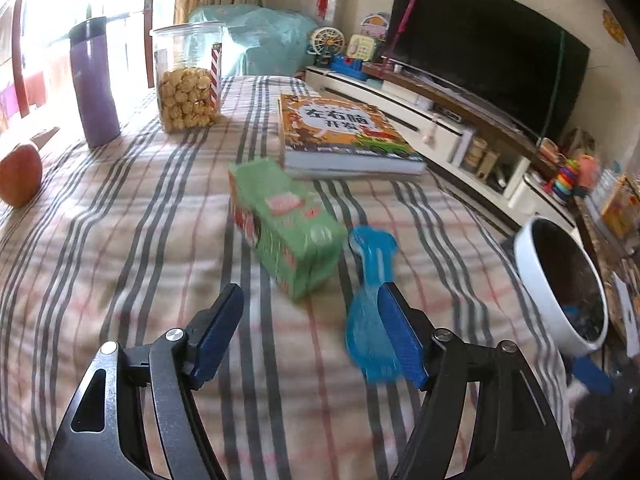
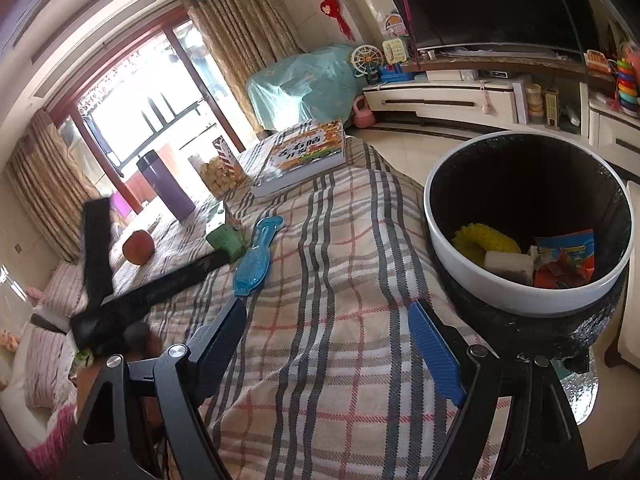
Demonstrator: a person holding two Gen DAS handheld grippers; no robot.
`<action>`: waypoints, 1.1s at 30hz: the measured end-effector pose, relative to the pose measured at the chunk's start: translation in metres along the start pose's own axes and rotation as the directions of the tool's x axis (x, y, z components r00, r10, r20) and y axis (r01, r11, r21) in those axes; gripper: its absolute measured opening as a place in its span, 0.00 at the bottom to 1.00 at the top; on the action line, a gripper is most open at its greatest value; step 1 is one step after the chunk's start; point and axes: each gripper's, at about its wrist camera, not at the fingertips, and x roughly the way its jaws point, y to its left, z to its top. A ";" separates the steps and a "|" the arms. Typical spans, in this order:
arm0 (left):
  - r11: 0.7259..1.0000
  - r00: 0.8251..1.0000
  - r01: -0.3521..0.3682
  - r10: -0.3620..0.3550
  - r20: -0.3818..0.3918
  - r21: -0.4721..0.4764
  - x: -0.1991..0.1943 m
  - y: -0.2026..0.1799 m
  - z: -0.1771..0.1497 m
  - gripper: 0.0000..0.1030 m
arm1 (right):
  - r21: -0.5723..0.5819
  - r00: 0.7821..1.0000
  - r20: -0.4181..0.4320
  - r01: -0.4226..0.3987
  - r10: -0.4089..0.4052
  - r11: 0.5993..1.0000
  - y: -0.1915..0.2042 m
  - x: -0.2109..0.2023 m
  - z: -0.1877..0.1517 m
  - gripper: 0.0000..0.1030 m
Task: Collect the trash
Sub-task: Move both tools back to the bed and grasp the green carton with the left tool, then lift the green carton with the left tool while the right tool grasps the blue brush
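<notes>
A green carton (image 1: 286, 224) lies tilted on the plaid cloth just ahead of my left gripper (image 1: 310, 320), which is open with nothing between its pads. A blue plastic piece (image 1: 372, 304) lies flat against the inside of its right finger. The right wrist view shows the same carton (image 2: 226, 240) and blue piece (image 2: 256, 256), with the blurred black left gripper (image 2: 160, 284) reaching to them. My right gripper (image 2: 328, 344) is open and empty over the cloth, left of the white-rimmed bin (image 2: 480, 280). In the bin lie a yellow item, a white block and a red wrapper.
On the cloth stand a thick picture book (image 1: 344, 132), a clear cookie jar (image 1: 186, 80), a purple flask (image 1: 94, 80) and an apple (image 1: 20, 178). The bin (image 1: 532, 272) sits off the table's right edge. A TV and low cabinet (image 1: 440, 120) line the wall.
</notes>
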 end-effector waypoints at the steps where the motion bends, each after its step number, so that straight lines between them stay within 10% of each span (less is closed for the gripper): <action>1: 1.000 1.000 -0.015 0.015 0.000 0.005 0.006 -0.001 0.004 0.69 | -0.004 1.000 -0.002 0.001 -0.001 1.000 0.000 0.001 0.000 0.82; 5: 0.999 0.999 -0.034 0.034 -0.004 0.016 0.019 0.000 0.013 0.69 | -0.010 1.000 -0.014 -0.002 0.002 1.000 0.002 0.008 -0.001 0.82; 7: 0.999 1.000 -0.028 0.028 -0.004 0.031 0.022 0.002 0.012 0.42 | -0.013 1.000 -0.024 -0.007 0.006 1.000 0.004 0.012 -0.002 0.82; 12: 0.999 1.000 0.019 -0.019 -0.004 0.047 0.012 0.013 0.007 0.35 | -0.041 0.999 -0.045 -0.019 0.017 0.999 0.016 0.024 -0.004 0.82; 24: 0.983 0.986 0.159 -0.153 -0.066 0.090 -0.059 0.062 -0.053 0.34 | -0.129 0.994 -0.105 -0.044 0.031 0.991 0.067 0.076 0.010 0.79; 29: 0.986 0.988 0.146 -0.142 -0.059 0.077 -0.067 0.073 -0.066 0.34 | -0.165 0.991 -0.134 -0.008 -0.014 0.986 0.083 0.103 0.012 0.63; 33: 0.995 0.995 0.100 -0.100 -0.029 0.026 -0.067 0.081 -0.068 0.52 | -0.159 0.988 -0.150 0.025 -0.049 0.987 0.088 0.119 0.013 0.63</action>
